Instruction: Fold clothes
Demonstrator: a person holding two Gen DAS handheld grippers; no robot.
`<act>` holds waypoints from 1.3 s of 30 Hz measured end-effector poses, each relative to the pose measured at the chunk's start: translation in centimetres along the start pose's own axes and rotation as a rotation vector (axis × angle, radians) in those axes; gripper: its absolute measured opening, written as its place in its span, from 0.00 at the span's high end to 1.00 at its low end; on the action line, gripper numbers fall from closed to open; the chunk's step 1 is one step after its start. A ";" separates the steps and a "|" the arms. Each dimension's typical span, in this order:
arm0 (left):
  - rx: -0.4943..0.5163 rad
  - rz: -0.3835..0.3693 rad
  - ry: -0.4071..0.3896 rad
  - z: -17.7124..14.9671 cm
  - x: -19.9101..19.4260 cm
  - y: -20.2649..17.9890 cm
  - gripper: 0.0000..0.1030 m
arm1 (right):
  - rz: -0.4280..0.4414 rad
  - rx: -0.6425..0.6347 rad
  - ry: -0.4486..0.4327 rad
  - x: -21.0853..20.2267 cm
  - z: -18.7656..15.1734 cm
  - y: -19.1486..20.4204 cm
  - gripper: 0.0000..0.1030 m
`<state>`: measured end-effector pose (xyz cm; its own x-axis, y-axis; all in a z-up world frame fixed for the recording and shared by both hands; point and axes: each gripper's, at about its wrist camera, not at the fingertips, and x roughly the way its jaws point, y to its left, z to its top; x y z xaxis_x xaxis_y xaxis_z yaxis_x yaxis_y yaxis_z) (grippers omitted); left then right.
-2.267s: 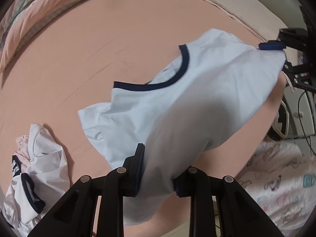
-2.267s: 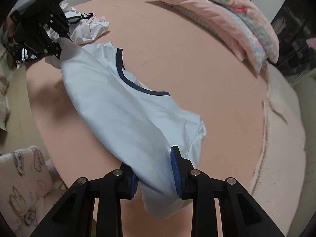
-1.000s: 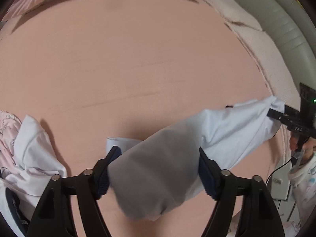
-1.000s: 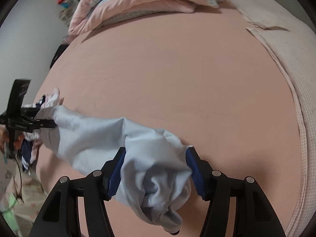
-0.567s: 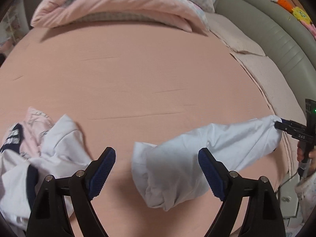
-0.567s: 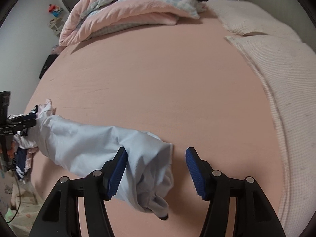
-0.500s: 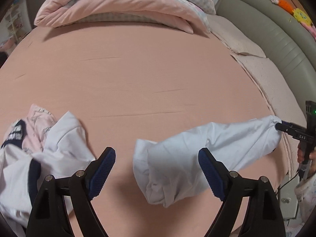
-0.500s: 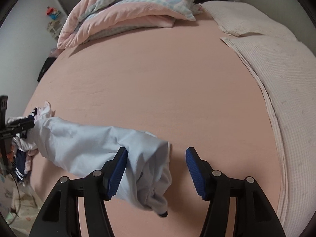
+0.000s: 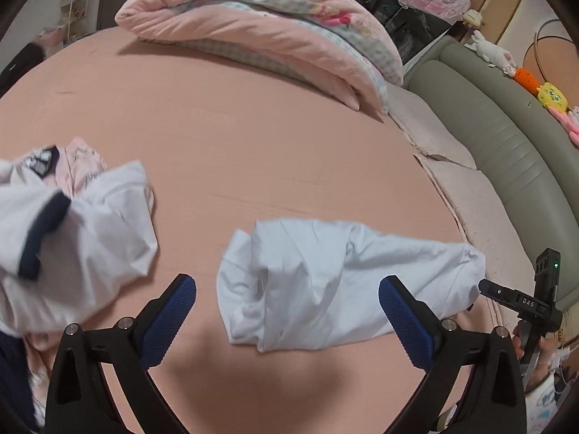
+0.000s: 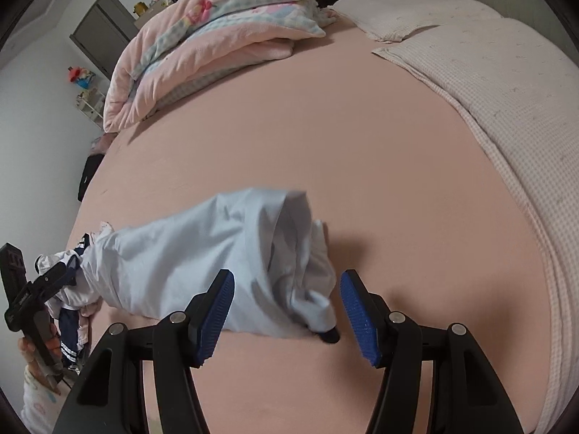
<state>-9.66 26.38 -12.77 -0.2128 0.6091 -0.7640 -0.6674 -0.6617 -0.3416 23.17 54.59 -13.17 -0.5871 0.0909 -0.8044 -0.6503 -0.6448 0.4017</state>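
**Both tongs off the shirt, fold still rough**

Now the pale blue shirt [image 9: 325, 282] lies in a long, rumpled bundle on the pink bed [image 9: 253, 137], close to its near edge, one end toward each hand. The left tongs [image 9: 287, 320] are opening, already very wide, with nothing pressed between the blue pads [image 9: 170, 314]; the cloth lies beyond them on the sheet. The right tongs [image 10: 286, 311] stand partly apart around the bunched end of the shirt [image 10: 202, 264], and a gap shows on both sides, so I judge nothing is gripped.

To do this step well, I would flatten the bundle before any further fold: take two matching corners, draw them apart until the creases go, and keep clear of the heap of other clothes [image 9: 72, 231] at the left edge.

Hard to tell: which end is collar and which hem, since the fabric rolls over itself. A small dark bit [image 10: 327, 336] pokes out under the shirt's near end; what it is I cannot say. The clothes heap is blurred and cut off by the frame.
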 end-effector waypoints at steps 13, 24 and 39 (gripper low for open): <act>0.018 0.060 0.065 -1.6 3.4 -0.3 0.00 | -0.046 0.052 0.002 2.0 -0.2 0.5 0.41; -0.082 0.055 0.089 -1.3 4.9 2.0 0.00 | -0.021 0.112 0.010 3.9 0.0 -0.9 0.41; -0.068 0.126 0.138 -0.4 7.9 4.1 0.00 | -0.033 0.136 0.030 7.7 1.2 -2.5 0.36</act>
<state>-13.79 28.35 -20.43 -0.1889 0.4571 -0.8691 -0.5908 -0.7599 -0.2712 19.68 57.78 -19.82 -0.5506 0.0865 -0.8303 -0.7296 -0.5331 0.4284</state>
